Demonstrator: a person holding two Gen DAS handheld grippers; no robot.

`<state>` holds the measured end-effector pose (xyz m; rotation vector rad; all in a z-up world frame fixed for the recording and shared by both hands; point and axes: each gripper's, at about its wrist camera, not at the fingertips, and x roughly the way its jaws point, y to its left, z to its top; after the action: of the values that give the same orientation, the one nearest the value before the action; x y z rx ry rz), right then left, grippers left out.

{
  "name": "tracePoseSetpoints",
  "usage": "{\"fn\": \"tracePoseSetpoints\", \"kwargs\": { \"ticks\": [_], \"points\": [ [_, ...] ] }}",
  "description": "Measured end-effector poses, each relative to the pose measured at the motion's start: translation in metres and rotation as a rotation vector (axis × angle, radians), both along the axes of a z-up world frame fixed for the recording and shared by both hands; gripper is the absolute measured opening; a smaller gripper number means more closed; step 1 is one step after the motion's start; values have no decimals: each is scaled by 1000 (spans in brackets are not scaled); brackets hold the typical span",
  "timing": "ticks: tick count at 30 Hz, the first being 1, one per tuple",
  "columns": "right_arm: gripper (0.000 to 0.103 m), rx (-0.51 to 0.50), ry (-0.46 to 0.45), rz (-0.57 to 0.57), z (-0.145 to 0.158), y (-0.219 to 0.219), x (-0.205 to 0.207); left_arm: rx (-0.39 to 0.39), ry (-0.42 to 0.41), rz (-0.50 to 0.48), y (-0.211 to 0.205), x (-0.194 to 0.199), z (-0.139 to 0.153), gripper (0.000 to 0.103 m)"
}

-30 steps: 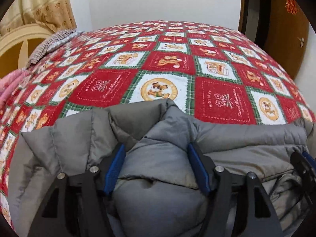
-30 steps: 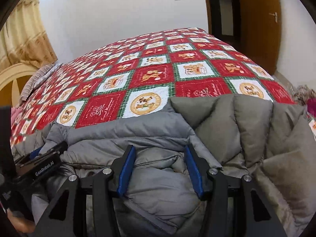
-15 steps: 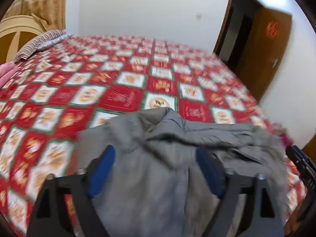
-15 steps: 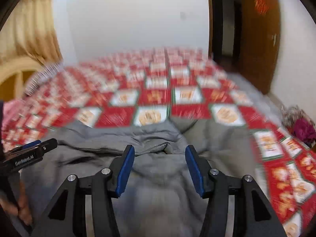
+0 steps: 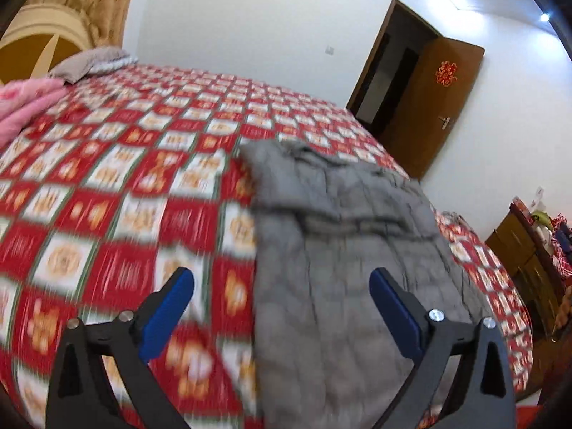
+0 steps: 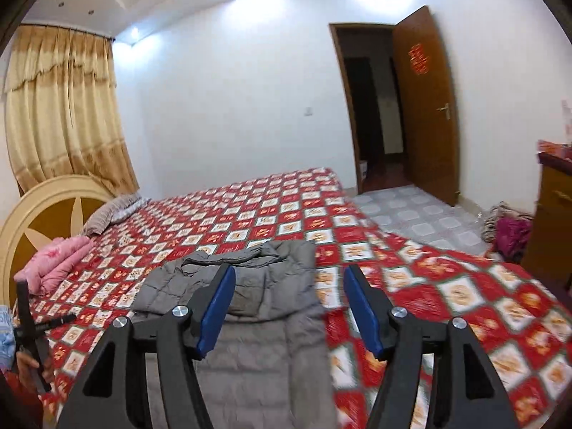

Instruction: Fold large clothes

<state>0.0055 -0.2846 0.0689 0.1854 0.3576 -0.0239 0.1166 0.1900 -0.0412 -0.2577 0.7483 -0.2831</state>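
Grey padded jacket [image 6: 250, 307] lies flat on red patchwork bedspread [image 6: 447, 286], folded into long narrow strip. Long axis runs from near bed edge toward far wall, hood end (bunched, wrinkled) pointing away from cameras. Left gripper [image 5: 282, 307] raised above it, jaws spread wide, nothing between blue pads [image 5: 168, 311]. Right gripper [image 6: 289, 307] also above jacket, jaws apart, holding nothing. Pink blanket [image 6: 59, 261] beside headboard [image 6: 39, 207], well apart from jacket. Brown door [image 6: 425, 107] stands open.
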Motion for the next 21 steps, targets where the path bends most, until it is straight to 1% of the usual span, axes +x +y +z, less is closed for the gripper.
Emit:
{"fn": "tracePoseSetpoints", "kwargs": {
  "ticks": [2, 3, 5, 7, 10, 11, 12, 14, 16, 17, 19, 21],
  "points": [
    [64, 29, -6, 11, 13, -11, -29, -3, 17, -1, 5, -14, -6, 100],
    [64, 56, -16, 21, 22, -17, -49, -11, 30, -5, 6, -23, -10, 100],
    [64, 94, -38, 34, 35, -24, -75, -22, 47, -11, 8, -32, -15, 100],
    [64, 128, -84, 47, 50, -31, -107, -28, 55, -20, 8, -41, -20, 100],
    [64, 146, -137, 58, 66, -35, -144, -39, 54, -41, 7, -54, -23, 100],
    [69, 155, -148, 75, 69, -36, -157, -44, 47, -50, 6, -60, -24, 100],
    [77, 155, -141, 82, 70, -37, -162, -46, 41, -60, 7, -64, -25, 100],
    [80, 137, -98, 64, 64, -36, -164, -48, 36, -83, 1, -69, -29, 101],
    [80, 112, -9, 38, 39, -33, -152, -37, 64, -90, -10, -67, -33, 101],
    [80, 113, 20, 43, 28, -32, -148, -34, 82, -112, -17, -66, -37, 100],
    [80, 124, 107, 57, -10, -30, -126, -2, 91, -155, -31, -69, -45, 101],
    [80, 129, 209, 45, -56, -27, -99, 51, 95, -167, -40, -72, -51, 100]
  ]
}}
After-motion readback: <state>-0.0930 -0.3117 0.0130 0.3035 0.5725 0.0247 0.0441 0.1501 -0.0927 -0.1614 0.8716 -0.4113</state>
